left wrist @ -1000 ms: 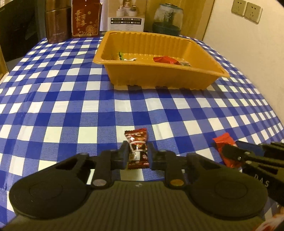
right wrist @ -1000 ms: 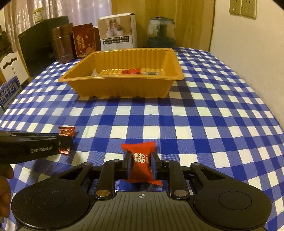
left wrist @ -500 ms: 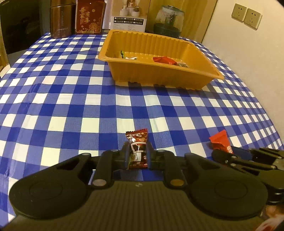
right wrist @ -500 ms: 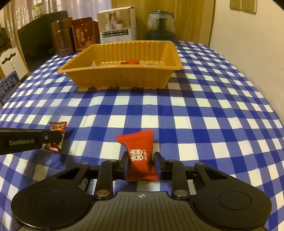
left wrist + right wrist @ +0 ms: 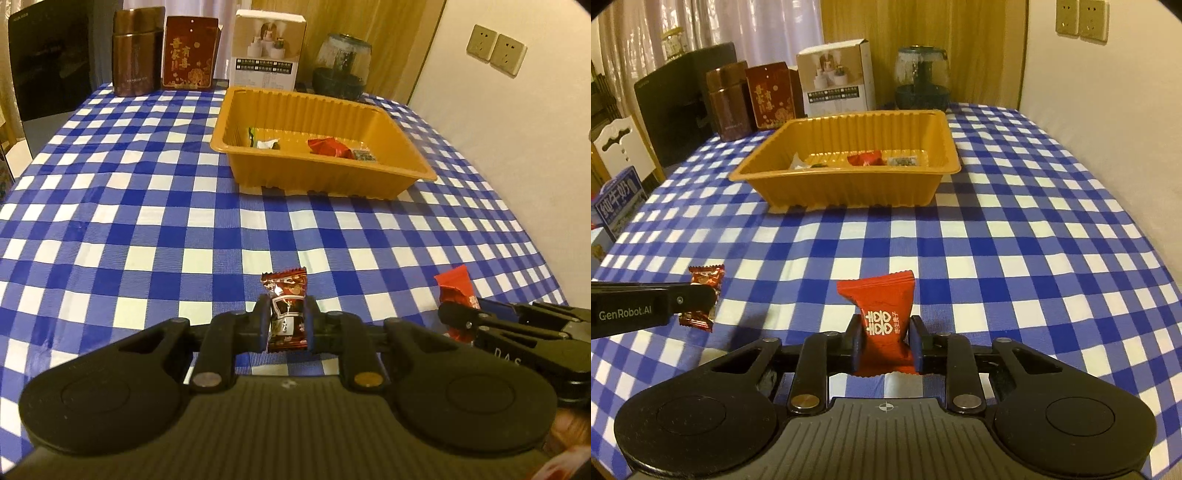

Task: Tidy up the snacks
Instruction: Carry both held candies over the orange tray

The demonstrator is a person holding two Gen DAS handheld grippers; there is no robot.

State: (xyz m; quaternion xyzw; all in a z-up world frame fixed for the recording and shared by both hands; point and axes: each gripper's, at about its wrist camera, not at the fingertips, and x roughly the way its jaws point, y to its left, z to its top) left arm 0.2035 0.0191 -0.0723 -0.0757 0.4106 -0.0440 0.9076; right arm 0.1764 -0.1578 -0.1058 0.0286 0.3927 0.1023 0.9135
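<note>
Beyond both tools, farther along the checked surface (image 5: 147,192): orange tray (image 5: 846,184), open side up, a few wrapped snacks already lying inside. Straight ahead and slightly left of the right tool (image 5: 884,341); ahead and somewhat right of the left tool (image 5: 286,323). By the look of it, about equally far from both, neither hand clearly nearer.

Left tool clenched on a dark brown candy (image 5: 286,314), wrapper standing upright between the pads, long axis pointing forward toward the tray, clear of the cloth. Right tool clenched on a red candy (image 5: 882,317), likewise upright, crimped top end leaning a little to the left.

Tools side by side, near each other, each visible at the edge of the other's view. Probably next: carry forward over the near wall of the tray, then release above the floor of it.
</note>
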